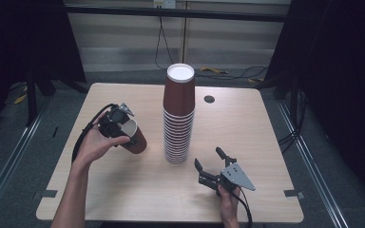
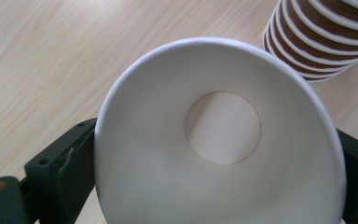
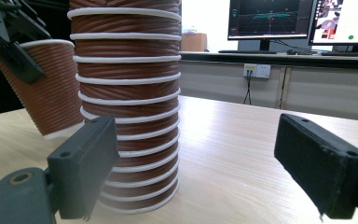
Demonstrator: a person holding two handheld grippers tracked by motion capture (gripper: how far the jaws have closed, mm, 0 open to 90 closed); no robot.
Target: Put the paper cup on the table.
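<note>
A tall stack of upside-down brown paper cups (image 1: 178,116) stands at the table's middle; it also rises close ahead in the right gripper view (image 3: 128,102). My left gripper (image 1: 122,129) is shut on a single brown cup (image 1: 134,136), tilted with its white mouth facing the camera (image 2: 219,135), just left of the stack. The cup's ribbed side (image 3: 44,88) appears past the stack in the right gripper view. My right gripper (image 1: 212,162) stands open near the stack's base on the right, with nothing between its fingers (image 3: 86,163).
The wooden table (image 1: 123,194) has a small round hole (image 1: 209,99) behind the stack. Dark curtains flank both sides, and cables lie on the floor beyond the far edge. Monitors (image 3: 270,18) stand on a desk in the background.
</note>
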